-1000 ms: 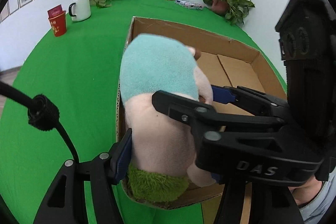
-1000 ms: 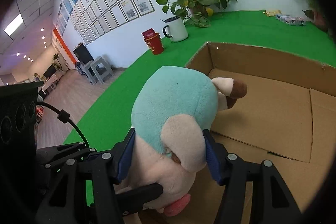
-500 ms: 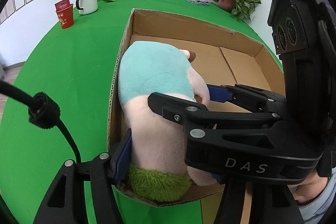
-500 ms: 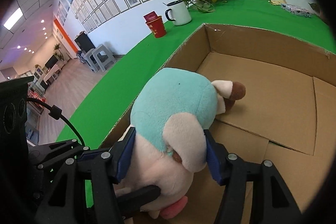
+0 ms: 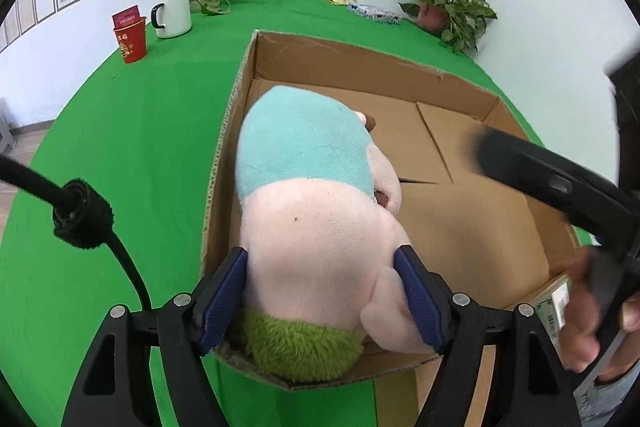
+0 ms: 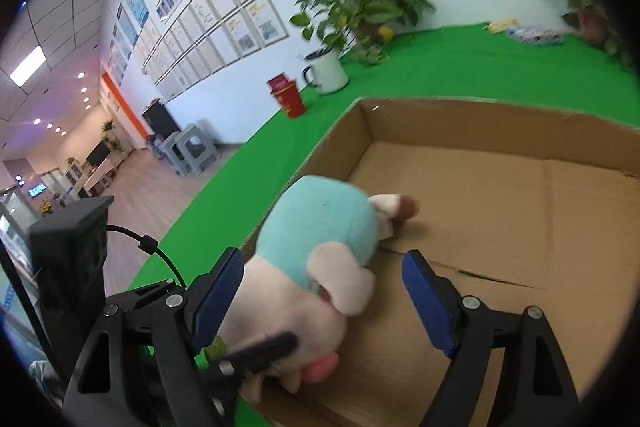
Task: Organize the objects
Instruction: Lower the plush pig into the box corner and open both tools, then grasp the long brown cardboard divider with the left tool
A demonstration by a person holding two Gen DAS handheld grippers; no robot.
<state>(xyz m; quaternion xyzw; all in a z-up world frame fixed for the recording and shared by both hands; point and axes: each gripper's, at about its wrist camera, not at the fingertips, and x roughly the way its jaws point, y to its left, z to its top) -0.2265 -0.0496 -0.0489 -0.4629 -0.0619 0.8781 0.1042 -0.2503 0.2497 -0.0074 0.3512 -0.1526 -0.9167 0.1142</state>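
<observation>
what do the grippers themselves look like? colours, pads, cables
Both match: black plastic linkage frames with silver screws at the pivots and blue ribbed pads on the fingers. The left gripper has a black cable bundled with a velcro strap. The right gripper looks the same; a bare hand grips its handle. A black camera housing sits on the left one.

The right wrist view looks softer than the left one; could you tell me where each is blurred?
Right wrist view: smeared throughout, including the teal-and-pink plush toy and brown cardboard box. Left wrist view: toy and box are sharp; only the right gripper streaks at the edge.
</observation>
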